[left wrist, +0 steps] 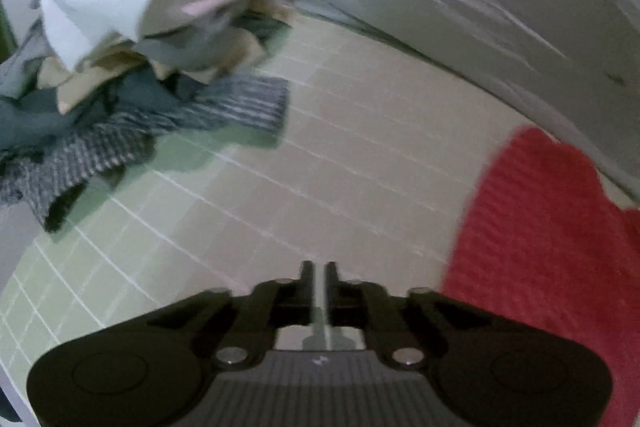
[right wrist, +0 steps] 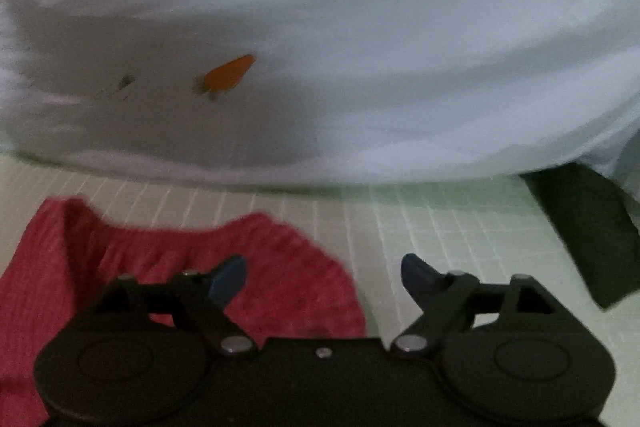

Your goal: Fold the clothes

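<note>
Just in front of the right hand-held gripper (right wrist: 324, 273) lies a red knit garment (right wrist: 160, 267), spread out on the green grid mat (right wrist: 460, 227) that covers the surface. This gripper's blue fingers (right wrist: 228, 279) stand wide apart and hold nothing, likely so they can come down on the red cloth's near edge. One finger is over the cloth and the other is over bare mat. The left hand-held gripper (left wrist: 319, 277) has its fingers almost together, with only a thin gap and nothing in it. The same red garment is to its right. Far ahead on its left sits a heap of mixed clothes (left wrist: 132, 59), probably waiting to be folded later. A white sheet with little orange prints (right wrist: 320, 47) hangs behind the mat. A dark cloth piece (right wrist: 588, 231) lies off to the right gripper's right.
</note>
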{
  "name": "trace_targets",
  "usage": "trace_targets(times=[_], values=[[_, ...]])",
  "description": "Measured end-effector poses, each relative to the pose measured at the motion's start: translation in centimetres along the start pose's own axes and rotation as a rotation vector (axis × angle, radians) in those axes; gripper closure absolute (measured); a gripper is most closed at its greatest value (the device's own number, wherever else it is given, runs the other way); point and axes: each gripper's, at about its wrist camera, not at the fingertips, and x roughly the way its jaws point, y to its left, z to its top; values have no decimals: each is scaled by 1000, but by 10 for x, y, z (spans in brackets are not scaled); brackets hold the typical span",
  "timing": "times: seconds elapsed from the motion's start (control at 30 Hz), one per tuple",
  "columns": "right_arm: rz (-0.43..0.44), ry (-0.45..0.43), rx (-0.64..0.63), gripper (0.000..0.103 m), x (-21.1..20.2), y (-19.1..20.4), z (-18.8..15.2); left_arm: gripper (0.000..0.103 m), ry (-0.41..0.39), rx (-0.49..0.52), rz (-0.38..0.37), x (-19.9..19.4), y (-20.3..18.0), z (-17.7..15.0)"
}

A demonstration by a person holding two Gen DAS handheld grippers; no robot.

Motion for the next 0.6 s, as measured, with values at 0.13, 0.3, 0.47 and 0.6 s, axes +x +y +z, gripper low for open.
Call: trace_targets(times=[0.13, 0.3, 0.47, 0.6], values=[[67, 74, 22, 8, -32, 17, -44, 67, 56, 69, -44, -8, -19, -30], [136, 135, 17, 8, -72, 47, -88, 66, 120, 190, -101, -17, -29, -58], [164, 159, 27, 8, -103, 80, -110, 66, 163, 366, -140, -21, -33, -69], [160, 168, 55, 8, -120, 103, -114, 66, 174, 478, -170, -18, -32, -70]])
